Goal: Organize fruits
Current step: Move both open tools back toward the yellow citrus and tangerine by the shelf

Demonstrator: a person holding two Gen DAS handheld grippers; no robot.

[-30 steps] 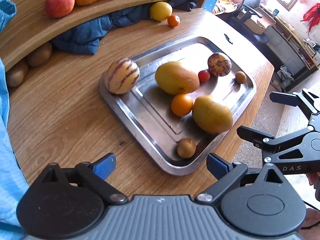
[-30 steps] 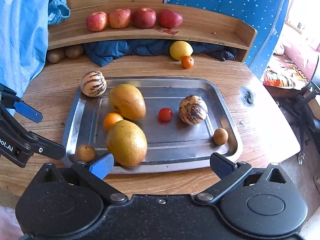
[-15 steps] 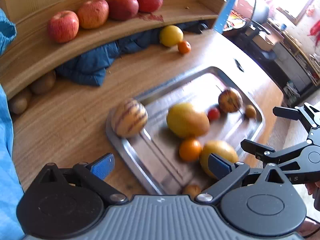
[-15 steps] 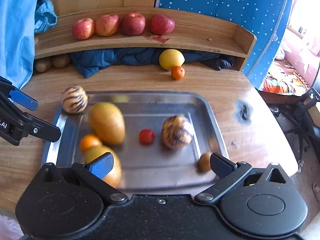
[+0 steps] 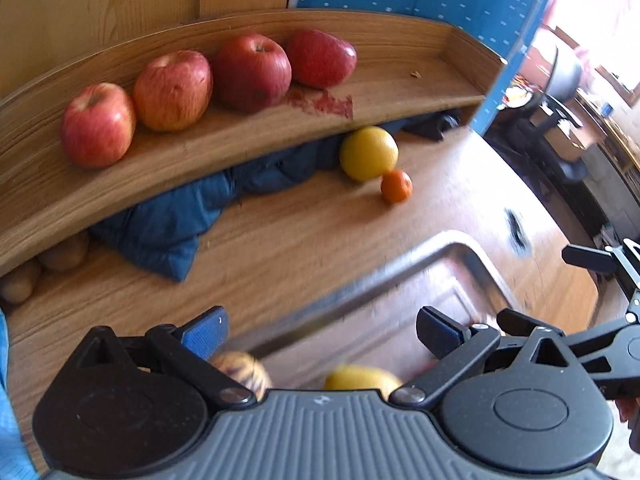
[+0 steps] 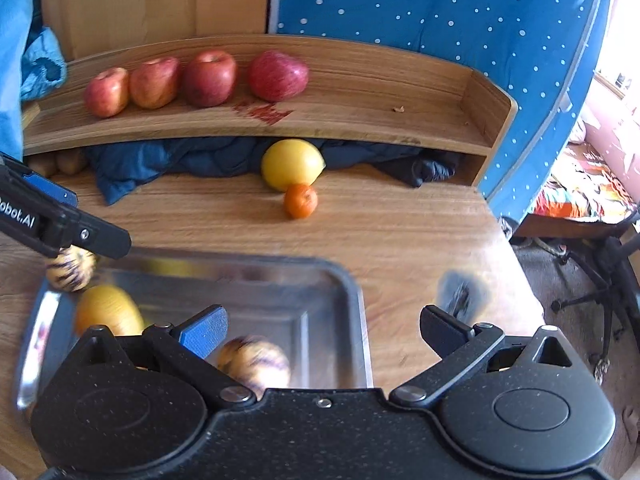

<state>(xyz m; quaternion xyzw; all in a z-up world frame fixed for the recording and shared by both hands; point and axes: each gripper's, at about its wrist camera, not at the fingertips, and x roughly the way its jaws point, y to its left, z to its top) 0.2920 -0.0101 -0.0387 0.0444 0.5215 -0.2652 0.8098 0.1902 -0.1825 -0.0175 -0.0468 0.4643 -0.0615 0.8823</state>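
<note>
Fruit is split between places: four apples [image 6: 196,80] are lined up on the shelf [image 6: 360,104], a lemon [image 6: 292,164] and a small orange [image 6: 301,200] touch each other on the table [image 6: 400,232], and more fruit lies in the metal tray [image 6: 312,300]. Both the left tongs [image 5: 320,332] and the right tongs [image 6: 322,330] are spread wide with nothing held. A round fruit could be nudged and rolled off if approached carelessly. The reach under the shelf is crowded by a bunched blue cloth [image 6: 168,160].
</note>
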